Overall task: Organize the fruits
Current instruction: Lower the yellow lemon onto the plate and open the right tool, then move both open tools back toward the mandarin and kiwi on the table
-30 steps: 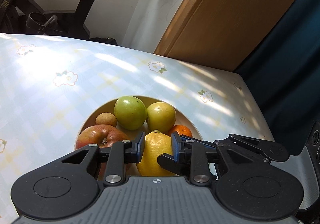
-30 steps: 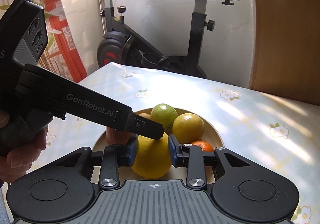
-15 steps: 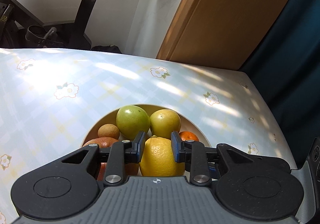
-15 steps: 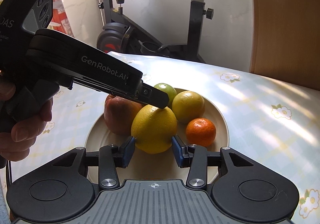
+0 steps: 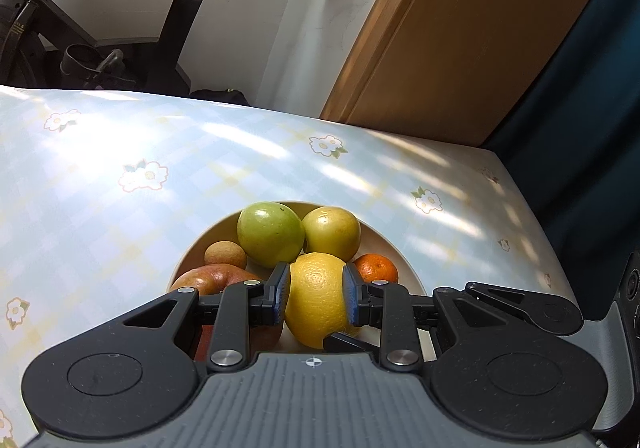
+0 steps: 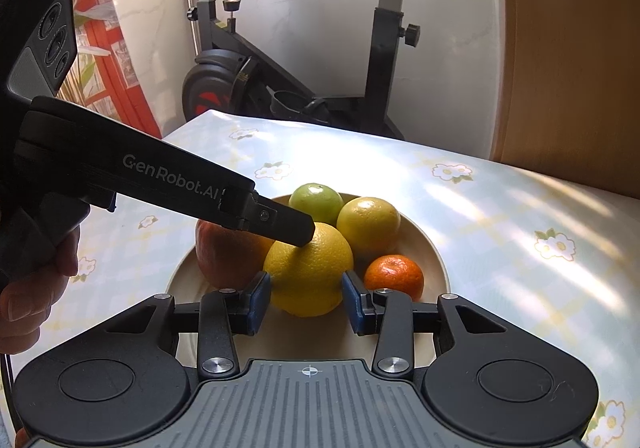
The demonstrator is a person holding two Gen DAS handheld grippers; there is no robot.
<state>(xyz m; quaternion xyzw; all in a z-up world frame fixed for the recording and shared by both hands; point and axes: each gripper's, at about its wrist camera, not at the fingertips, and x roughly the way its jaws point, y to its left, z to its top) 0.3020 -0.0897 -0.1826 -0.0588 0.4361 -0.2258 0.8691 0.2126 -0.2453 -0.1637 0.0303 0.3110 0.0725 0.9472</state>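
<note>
A cream bowl (image 5: 394, 252) on the flowered table holds a green apple (image 5: 270, 234), a yellow-green fruit (image 5: 331, 234), a small brown fruit (image 5: 225, 254), a red apple (image 5: 208, 280), a mandarin (image 5: 377, 268) and a big yellow lemon (image 5: 316, 298). My left gripper (image 5: 316, 298) is shut on the lemon, just above the bowl. In the right wrist view my right gripper (image 6: 306, 298) is open, its pads either side of the lemon (image 6: 308, 268) and clear of it. The left gripper's finger (image 6: 280, 221) rests on the lemon's top left.
The bowl (image 6: 432, 252) stands on a pale blue flowered tablecloth (image 6: 500, 215). An exercise bike (image 6: 288, 79) stands behind the table's far edge. A wooden door (image 5: 460, 27) and a dark curtain (image 5: 592, 95) are at the right.
My right gripper has opened off the lemon and drawn back slightly. My left gripper stays shut on the lemon and has lifted it a little over the bowl.
</note>
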